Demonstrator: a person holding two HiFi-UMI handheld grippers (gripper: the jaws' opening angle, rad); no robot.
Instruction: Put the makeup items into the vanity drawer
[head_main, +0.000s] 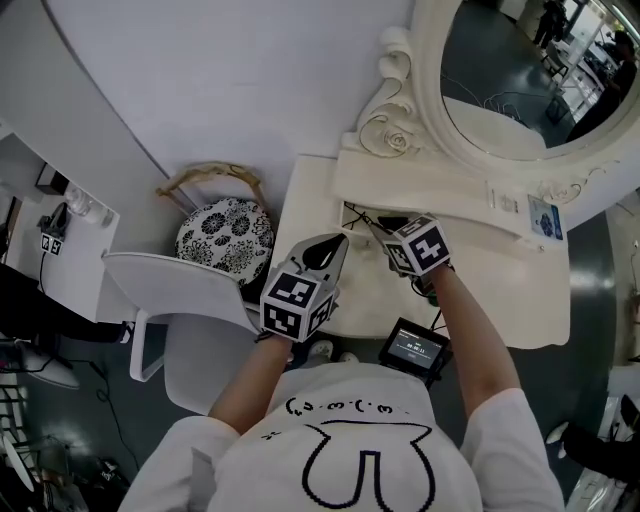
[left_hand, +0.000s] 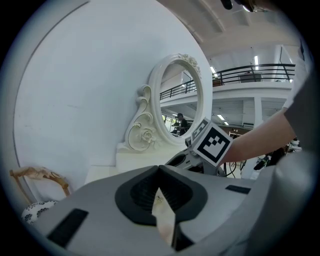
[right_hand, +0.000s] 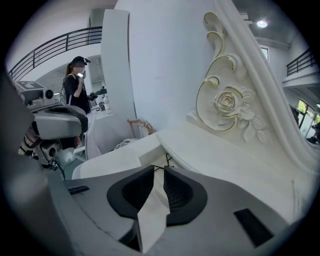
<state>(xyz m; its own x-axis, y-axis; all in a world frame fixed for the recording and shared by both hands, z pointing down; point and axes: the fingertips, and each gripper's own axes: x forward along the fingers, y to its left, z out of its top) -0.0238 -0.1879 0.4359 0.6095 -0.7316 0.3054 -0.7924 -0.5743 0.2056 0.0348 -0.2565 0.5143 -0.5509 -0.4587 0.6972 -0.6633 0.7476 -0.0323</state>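
Observation:
The white vanity table (head_main: 490, 300) stands under an oval mirror (head_main: 520, 70). A dark open slot, the drawer (head_main: 358, 214), shows beneath the raised shelf; what lies in it is too dark to make out. My right gripper (head_main: 376, 230) points down at this slot, its jaws a narrow gap apart with nothing between them (right_hand: 163, 169). My left gripper (head_main: 336, 246) hovers just left of it over the table's left part, jaws shut and empty (left_hand: 159, 169). No makeup item is clearly visible.
A white chair (head_main: 165, 290) and a stool with a patterned cushion (head_main: 226, 236) stand left of the vanity. A small dark device with a screen (head_main: 413, 350) hangs at the table's front edge. A person (right_hand: 76, 90) stands far off by another desk.

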